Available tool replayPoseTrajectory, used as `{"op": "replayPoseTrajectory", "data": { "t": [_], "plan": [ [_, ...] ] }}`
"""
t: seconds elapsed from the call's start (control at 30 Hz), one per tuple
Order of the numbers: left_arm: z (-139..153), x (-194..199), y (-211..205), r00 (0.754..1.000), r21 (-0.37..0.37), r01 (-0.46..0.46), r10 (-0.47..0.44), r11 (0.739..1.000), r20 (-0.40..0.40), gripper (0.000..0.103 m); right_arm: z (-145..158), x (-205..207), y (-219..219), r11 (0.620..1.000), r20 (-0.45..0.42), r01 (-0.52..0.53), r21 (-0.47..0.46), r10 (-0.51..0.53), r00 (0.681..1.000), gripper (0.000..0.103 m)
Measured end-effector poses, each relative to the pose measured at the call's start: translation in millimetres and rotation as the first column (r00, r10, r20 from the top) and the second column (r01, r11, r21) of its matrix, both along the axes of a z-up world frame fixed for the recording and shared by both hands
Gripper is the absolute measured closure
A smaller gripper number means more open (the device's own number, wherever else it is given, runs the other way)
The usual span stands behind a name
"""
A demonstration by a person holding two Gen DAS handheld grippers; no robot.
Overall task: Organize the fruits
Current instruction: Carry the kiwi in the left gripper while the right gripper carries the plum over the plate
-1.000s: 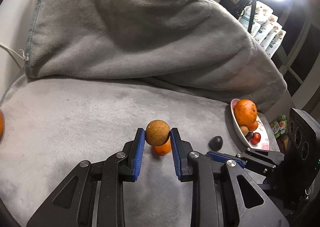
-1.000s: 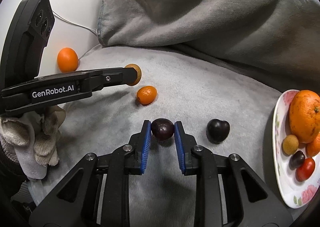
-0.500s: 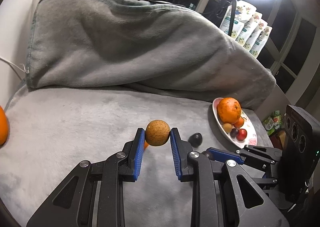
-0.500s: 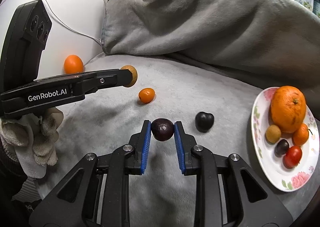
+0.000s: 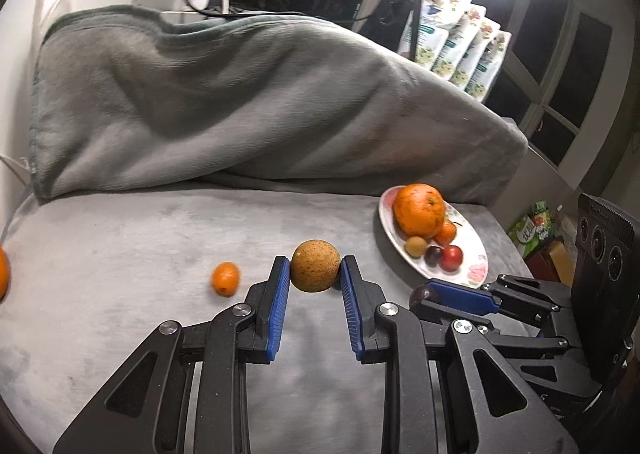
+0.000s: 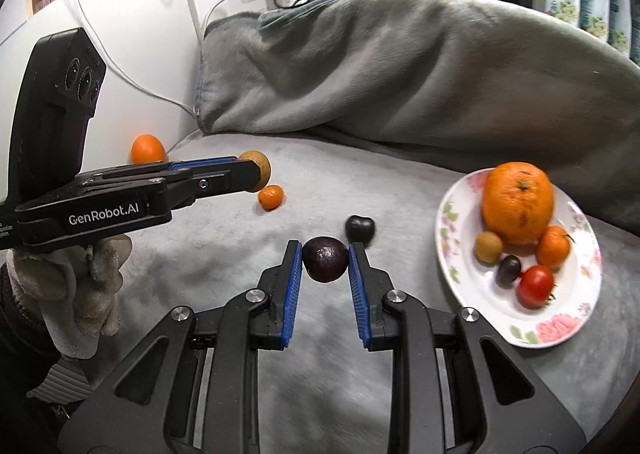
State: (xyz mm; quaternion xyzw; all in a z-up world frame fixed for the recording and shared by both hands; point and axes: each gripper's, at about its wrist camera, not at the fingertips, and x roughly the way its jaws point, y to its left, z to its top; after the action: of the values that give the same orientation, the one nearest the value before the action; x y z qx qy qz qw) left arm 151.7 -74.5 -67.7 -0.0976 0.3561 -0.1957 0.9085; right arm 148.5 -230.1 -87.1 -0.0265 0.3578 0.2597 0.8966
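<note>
Above the grey blanket, we hold both fruits lifted: left gripper (image 5: 315, 280) clenched on a speckled brown fruit (image 5: 315, 265), right gripper (image 6: 325, 266) on a dark plum (image 6: 325, 259). Since a second ago the plate (image 6: 472, 294) has drawn nearer; drop-off looks next.

Grey blanket (image 5: 248, 102) against white wall (image 6: 120, 14), dark windows (image 5: 560, 66) behind.
</note>
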Motion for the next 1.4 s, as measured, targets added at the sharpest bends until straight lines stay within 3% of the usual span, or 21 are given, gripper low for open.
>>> {"op": "replayPoseTrajectory", "data": {
  "t": [0.43, 0.87, 1.4],
  "plan": [
    [2, 0, -51, 0.996, 0.004, 0.095, -0.094, 0.996, -0.005, 0.078, 7, -7, -69, 0.992, 0.013, 0.122, 0.023, -0.123, 0.992, 0.078],
    [-8, 5, -97, 0.985, 0.009, 0.172, -0.172, 0.985, -0.032, 0.079, 6, 5, -143, 0.961, 0.014, 0.273, 0.042, -0.273, 0.962, 0.078],
    [-20, 18, -132, 0.974, 0.03, 0.22, -0.218, 0.975, -0.069, 0.079, -13, 27, -175, 0.941, -0.034, 0.334, 0.054, -0.333, 0.942, 0.078]
  ]
}}
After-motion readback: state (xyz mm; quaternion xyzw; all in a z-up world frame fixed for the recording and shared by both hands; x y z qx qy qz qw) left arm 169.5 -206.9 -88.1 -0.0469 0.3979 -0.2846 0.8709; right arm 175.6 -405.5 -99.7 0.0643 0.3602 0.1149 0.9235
